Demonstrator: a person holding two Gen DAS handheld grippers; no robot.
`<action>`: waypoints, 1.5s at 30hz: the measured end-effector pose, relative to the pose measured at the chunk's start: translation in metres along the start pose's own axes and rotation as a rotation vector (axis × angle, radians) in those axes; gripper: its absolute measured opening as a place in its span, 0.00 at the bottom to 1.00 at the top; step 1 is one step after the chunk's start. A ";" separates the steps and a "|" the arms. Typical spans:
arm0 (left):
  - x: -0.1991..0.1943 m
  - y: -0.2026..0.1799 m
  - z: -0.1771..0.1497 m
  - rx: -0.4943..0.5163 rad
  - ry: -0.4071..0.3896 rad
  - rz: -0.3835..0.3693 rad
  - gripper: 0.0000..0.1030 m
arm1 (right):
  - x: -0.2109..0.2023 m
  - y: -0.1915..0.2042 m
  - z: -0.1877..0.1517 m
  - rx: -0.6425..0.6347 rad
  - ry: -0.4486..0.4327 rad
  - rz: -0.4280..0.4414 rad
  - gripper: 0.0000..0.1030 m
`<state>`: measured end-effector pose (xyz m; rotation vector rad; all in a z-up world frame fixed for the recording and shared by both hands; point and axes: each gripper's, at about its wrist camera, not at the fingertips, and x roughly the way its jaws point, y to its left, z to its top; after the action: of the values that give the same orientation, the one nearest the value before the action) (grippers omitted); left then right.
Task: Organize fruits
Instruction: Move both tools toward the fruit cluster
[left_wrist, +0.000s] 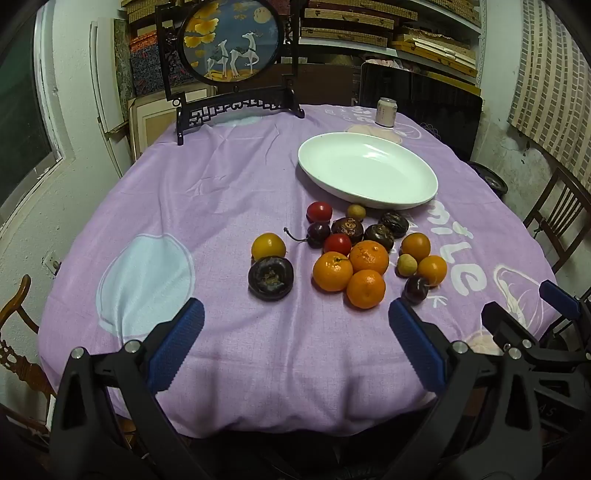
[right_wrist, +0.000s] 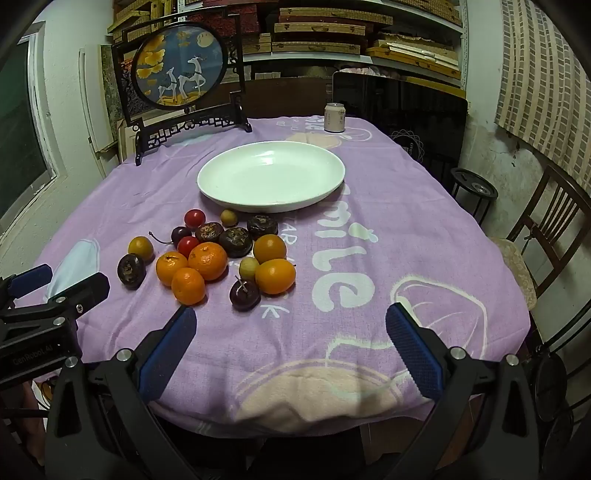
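left gripper (left_wrist: 295, 314) spread wide, holding nothing | right gripper (right_wrist: 290, 315) spread wide, holding nothing | fruits (left_wrist: 354, 251) heaped on cloth (left_wrist: 221, 192), at 12 o'clock from left fingers, 11 from right | plate (right_wrist: 271, 175) just beyond heap at 12

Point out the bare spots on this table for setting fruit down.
The white plate is empty. Bare cloth lies left of the fruit cluster, toward the deer screen, and along the near edge by both open grippers. It is crowded between the plate and the oranges.
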<state>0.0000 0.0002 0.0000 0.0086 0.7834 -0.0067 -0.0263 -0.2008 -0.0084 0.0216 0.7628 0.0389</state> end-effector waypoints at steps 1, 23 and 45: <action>0.000 0.000 0.000 0.001 0.000 0.002 0.98 | 0.000 0.000 0.000 0.000 0.000 0.000 0.99; 0.001 0.000 0.000 -0.002 0.009 -0.001 0.98 | 0.002 0.001 -0.003 -0.001 0.002 0.000 0.99; 0.032 0.041 -0.016 -0.084 0.061 0.070 0.98 | 0.024 -0.002 -0.009 -0.030 0.023 0.229 0.77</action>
<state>0.0117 0.0416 -0.0335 -0.0435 0.8435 0.0935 -0.0147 -0.2014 -0.0317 0.0801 0.7799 0.2686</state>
